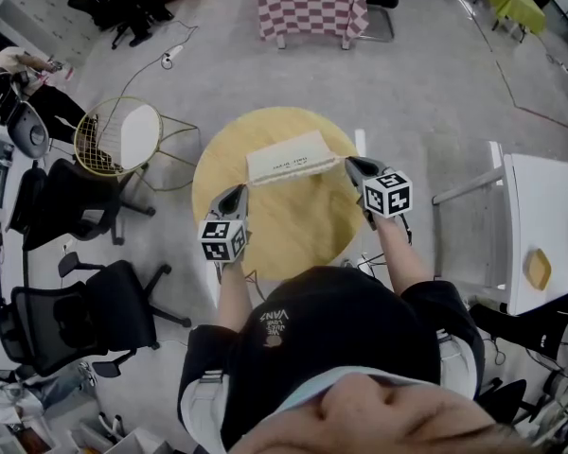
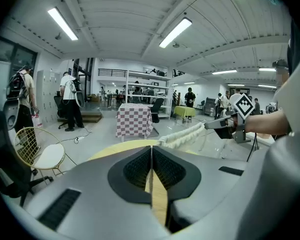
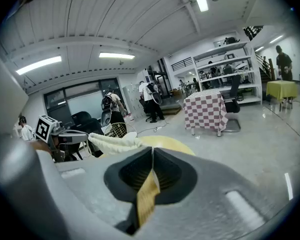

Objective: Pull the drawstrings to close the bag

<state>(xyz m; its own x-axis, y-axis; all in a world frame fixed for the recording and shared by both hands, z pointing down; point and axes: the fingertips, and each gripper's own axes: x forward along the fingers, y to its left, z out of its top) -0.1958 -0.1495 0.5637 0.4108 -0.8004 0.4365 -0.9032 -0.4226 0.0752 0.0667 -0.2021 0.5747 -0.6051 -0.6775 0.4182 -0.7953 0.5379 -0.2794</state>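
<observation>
holding the bag (image 1: 292,156) stretched above the round counter (image 1: 275,230) between my left gripper (image 1: 236,194) and right gripper (image 1: 353,165); both jaws are pressed together, i judge each on a drawstring, so pulling apart cinches the mouth

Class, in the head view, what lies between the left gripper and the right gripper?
The cream bag, stretched from the left gripper to the right gripper above the round table. The head view shows it; both gripper views too.
</observation>
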